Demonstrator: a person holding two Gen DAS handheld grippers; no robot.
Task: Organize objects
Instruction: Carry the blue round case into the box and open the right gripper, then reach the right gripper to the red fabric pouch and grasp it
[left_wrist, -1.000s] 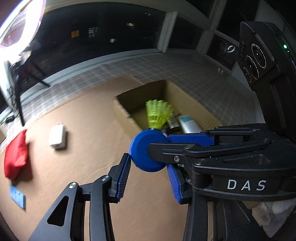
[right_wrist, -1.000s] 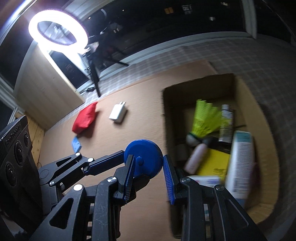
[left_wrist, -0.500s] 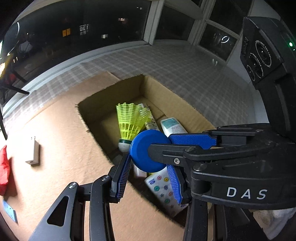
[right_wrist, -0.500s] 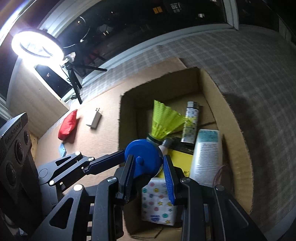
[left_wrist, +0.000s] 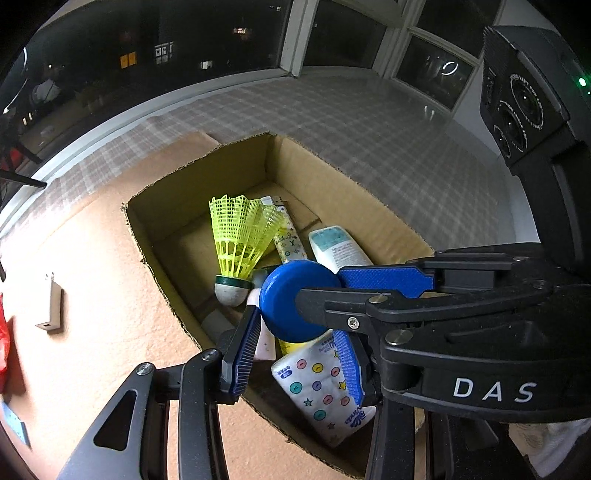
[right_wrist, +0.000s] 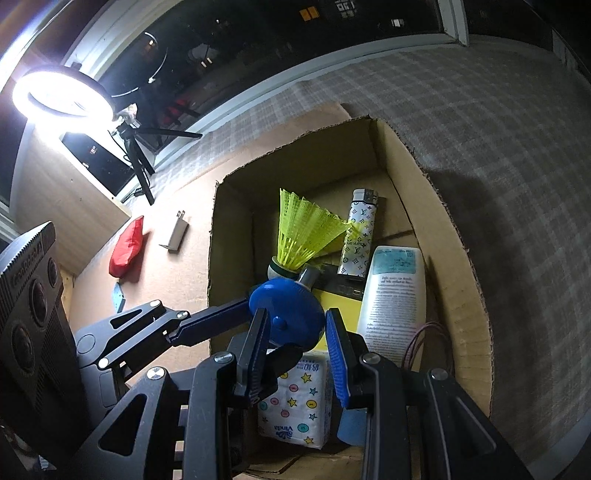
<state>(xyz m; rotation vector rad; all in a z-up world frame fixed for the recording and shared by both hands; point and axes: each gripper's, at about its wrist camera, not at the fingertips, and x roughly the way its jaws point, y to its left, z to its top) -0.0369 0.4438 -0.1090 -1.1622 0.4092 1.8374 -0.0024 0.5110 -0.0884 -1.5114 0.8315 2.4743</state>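
Both my tools grip one blue round disc (left_wrist: 291, 299), my left tool (left_wrist: 295, 354) and my right tool (right_wrist: 295, 339) each pinching it. I hold it over the open cardboard box (right_wrist: 458, 266), above the yellow shuttlecock (left_wrist: 236, 236).

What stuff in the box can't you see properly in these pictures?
- Yellow packet: in the right wrist view the blue disc and white tube cover most of it, so its label can't be read.
- Pink item: in the left wrist view the disc and one of the left gripper's fingers hide most of it.
- Tissue pack: gripper frames cover its edges in both views.
- Thin reddish loops: too thin to identify.
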